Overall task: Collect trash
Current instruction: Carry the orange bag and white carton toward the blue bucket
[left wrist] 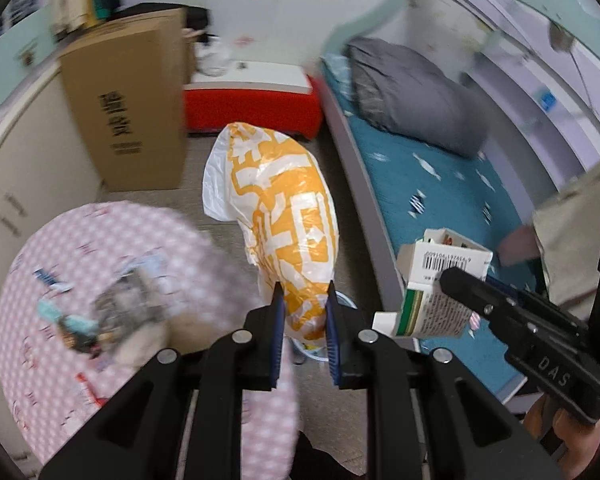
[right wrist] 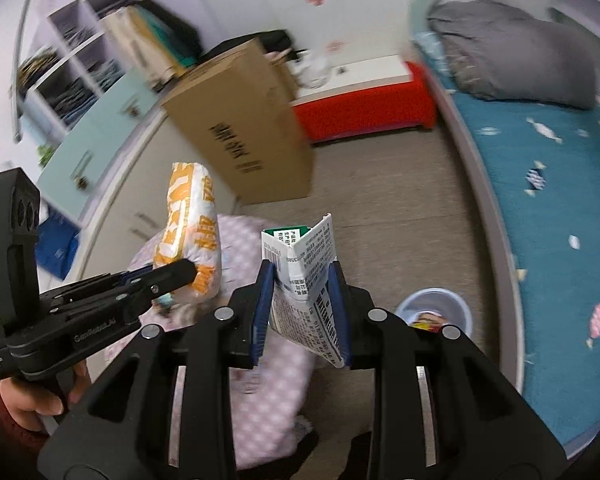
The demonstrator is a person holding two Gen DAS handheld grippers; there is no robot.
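Note:
My left gripper (left wrist: pixel 303 294) is shut on the lower end of an orange-and-white plastic bag (left wrist: pixel 278 216) and holds it in the air above the floor; the bag also shows in the right wrist view (right wrist: pixel 192 240). My right gripper (right wrist: pixel 300 270) is shut on a flattened white-and-green paper carton (right wrist: pixel 306 276) with a barcode; the carton also shows in the left wrist view (left wrist: pixel 436 284), near the bed edge. A small translucent bin (right wrist: pixel 436 312) with trash in it stands on the floor below and right of the carton. More wrappers (left wrist: pixel 112 312) lie on the round pink-patterned table (left wrist: pixel 60 248).
A tall cardboard box (left wrist: pixel 128 108) leans by the cabinets at left. A red chest (left wrist: pixel 252 108) stands at the far wall. A bed with a blue sheet (left wrist: pixel 440 184) and grey duvet (left wrist: pixel 412 92) runs along the right. Grey floor lies between.

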